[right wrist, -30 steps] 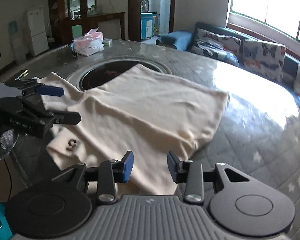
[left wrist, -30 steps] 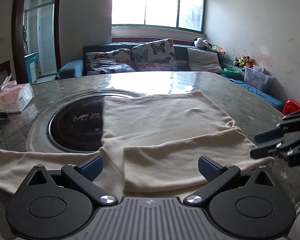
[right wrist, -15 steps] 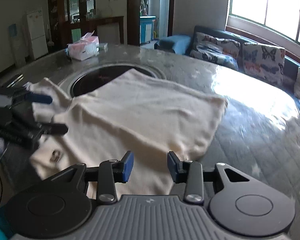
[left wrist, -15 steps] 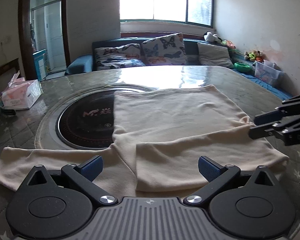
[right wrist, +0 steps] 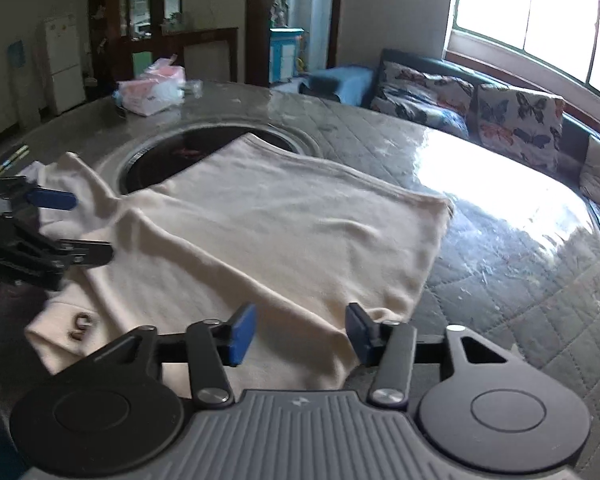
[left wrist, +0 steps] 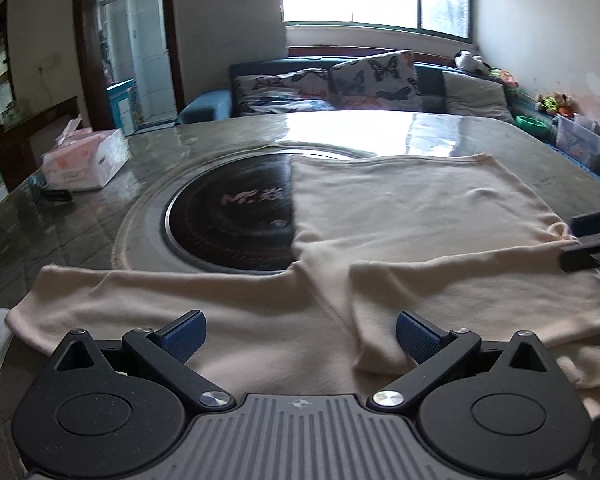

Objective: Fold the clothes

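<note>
A cream long-sleeved shirt (left wrist: 400,220) lies flat on the table, one sleeve folded across its body and the other sleeve (left wrist: 140,292) stretched out to the left. My left gripper (left wrist: 298,334) is open and empty, just above the shirt's near edge. My right gripper (right wrist: 300,330) is open and empty over the shirt's (right wrist: 280,216) right side. Each gripper shows in the other's view: the right one at the right edge (left wrist: 588,240), the left one at the left edge (right wrist: 60,224).
The shirt partly covers a round black cooktop (left wrist: 232,216) set into the quilted table (right wrist: 520,280). A pink tissue pack (left wrist: 84,160) sits at the far left. A sofa with butterfly cushions (left wrist: 372,80) stands beyond the table.
My left gripper has shifted left, so the stretched-out sleeve shows more. My right gripper has opened wider and moved in over the shirt's edge.
</note>
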Demonstrator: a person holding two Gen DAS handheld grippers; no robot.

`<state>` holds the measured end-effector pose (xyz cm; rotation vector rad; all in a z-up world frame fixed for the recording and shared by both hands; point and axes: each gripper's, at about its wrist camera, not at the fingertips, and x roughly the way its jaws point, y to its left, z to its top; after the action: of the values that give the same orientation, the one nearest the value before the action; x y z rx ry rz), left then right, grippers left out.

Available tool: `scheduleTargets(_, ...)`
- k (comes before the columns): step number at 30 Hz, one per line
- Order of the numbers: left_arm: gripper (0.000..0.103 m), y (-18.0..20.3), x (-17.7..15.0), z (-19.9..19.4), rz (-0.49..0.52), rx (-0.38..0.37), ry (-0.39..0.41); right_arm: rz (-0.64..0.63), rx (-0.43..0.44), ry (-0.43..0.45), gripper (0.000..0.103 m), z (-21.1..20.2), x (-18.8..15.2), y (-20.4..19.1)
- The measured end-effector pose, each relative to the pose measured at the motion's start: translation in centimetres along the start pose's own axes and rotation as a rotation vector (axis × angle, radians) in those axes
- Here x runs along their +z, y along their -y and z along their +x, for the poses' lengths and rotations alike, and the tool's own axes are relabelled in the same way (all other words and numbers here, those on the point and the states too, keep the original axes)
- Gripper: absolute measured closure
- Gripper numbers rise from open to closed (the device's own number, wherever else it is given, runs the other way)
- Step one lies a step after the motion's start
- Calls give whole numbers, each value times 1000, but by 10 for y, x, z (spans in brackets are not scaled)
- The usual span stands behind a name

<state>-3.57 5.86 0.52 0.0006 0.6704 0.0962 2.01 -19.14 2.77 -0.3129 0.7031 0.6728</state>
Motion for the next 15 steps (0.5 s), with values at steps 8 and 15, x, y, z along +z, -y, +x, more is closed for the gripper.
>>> scheduleTargets(8, 0, -10, -5, -12, -30, 16, 14, 7, 32, -10, 28, 3, -11, -21)
scheduleTargets(15, 0, -19, -9, -16, -61, 29, 12, 13, 16, -14, 17, 5, -19, -25)
